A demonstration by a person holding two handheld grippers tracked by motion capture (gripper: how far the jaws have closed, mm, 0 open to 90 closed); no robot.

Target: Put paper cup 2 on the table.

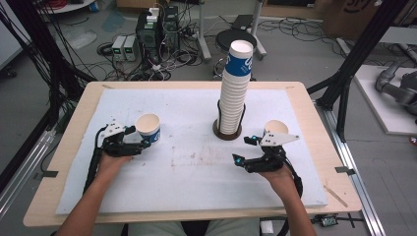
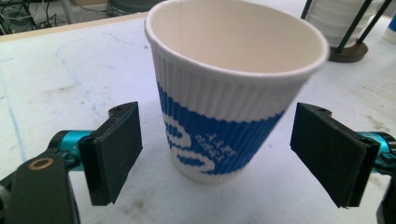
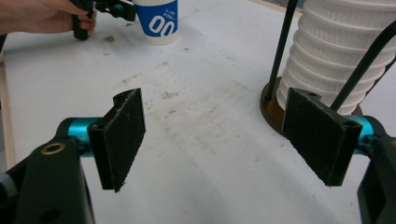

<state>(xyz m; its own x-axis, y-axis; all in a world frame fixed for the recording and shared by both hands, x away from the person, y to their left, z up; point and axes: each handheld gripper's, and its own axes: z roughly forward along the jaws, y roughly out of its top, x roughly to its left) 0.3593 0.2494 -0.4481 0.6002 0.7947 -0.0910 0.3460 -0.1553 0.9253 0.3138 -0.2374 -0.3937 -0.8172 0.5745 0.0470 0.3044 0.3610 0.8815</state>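
Note:
A white and blue ribbed paper cup [image 1: 148, 127] [image 2: 233, 93] stands upright on the white board [image 1: 196, 167]. My left gripper [image 1: 139, 137] [image 2: 219, 154] is open, with one jaw on each side of the cup and a gap at both pads [image 2: 116, 149]. A tall stack of the same cups [image 1: 233, 91] [image 3: 345, 56] sits in a black wire holder at the board's middle. To its right, a second single cup [image 1: 274, 127] stands partly behind my right gripper's grey plate. My right gripper [image 1: 244, 149] [image 3: 219, 140] is open over bare board, with nothing between its jaws.
The holder's round brown base [image 3: 271, 109] lies close to my right gripper's right jaw. The board has faint brown stains [image 1: 189, 157] in the middle. The wooden table edge [image 1: 314, 118] frames the board. Computers and cables [image 1: 157, 29] stand on the floor beyond.

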